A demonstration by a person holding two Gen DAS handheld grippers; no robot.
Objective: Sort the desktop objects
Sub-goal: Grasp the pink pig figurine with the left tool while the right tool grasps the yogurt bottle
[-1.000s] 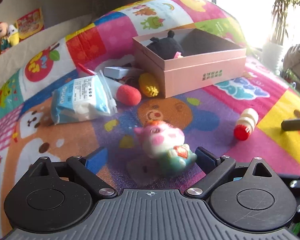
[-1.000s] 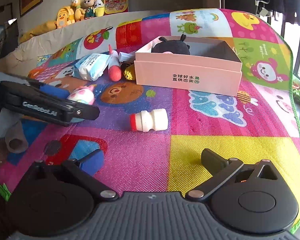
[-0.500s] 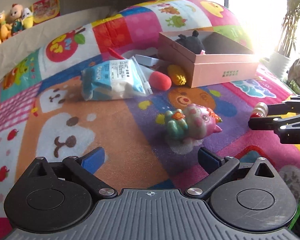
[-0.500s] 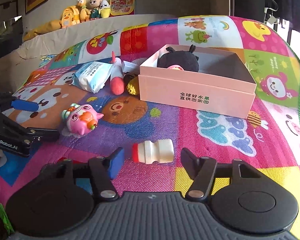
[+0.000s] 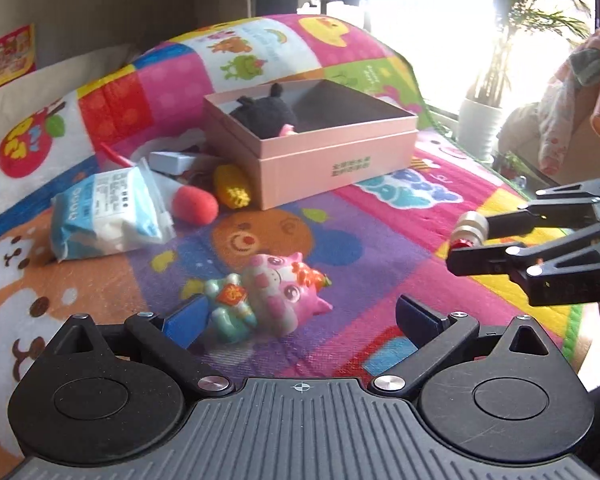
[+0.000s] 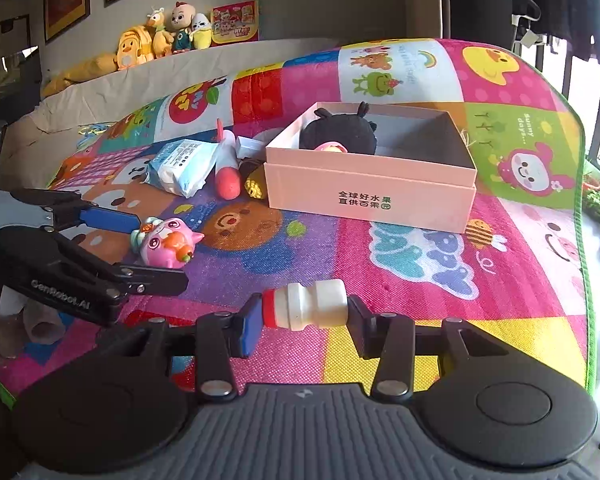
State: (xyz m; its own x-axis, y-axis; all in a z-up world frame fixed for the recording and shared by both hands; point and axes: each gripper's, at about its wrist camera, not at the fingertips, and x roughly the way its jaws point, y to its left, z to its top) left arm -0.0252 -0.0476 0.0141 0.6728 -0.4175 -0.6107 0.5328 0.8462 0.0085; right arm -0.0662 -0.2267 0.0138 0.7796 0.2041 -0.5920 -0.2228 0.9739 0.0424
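Observation:
A pink pig toy (image 5: 268, 292) lies on the play mat between the open fingers of my left gripper (image 5: 300, 318), near the left finger; it also shows in the right wrist view (image 6: 166, 242). My right gripper (image 6: 302, 322) is shut on a small white bottle with a red cap (image 6: 306, 310), gripped end to end; the bottle also shows in the left wrist view (image 5: 466, 232). An open pink box (image 6: 370, 196) holds a black plush toy (image 6: 342, 132) farther back.
Left of the box lie a blue-white wipes pack (image 5: 108, 210), a red-tipped toy (image 5: 194, 206), a yellow corn toy (image 5: 234, 188) and a small white box (image 5: 172, 160). The mat's edge (image 6: 584, 240) runs along the right. Plush toys (image 6: 160, 36) sit on the far ledge.
My right gripper moved forward and closed on the bottle. My left gripper moved closer to the pig toy, which now lies between its fingers.

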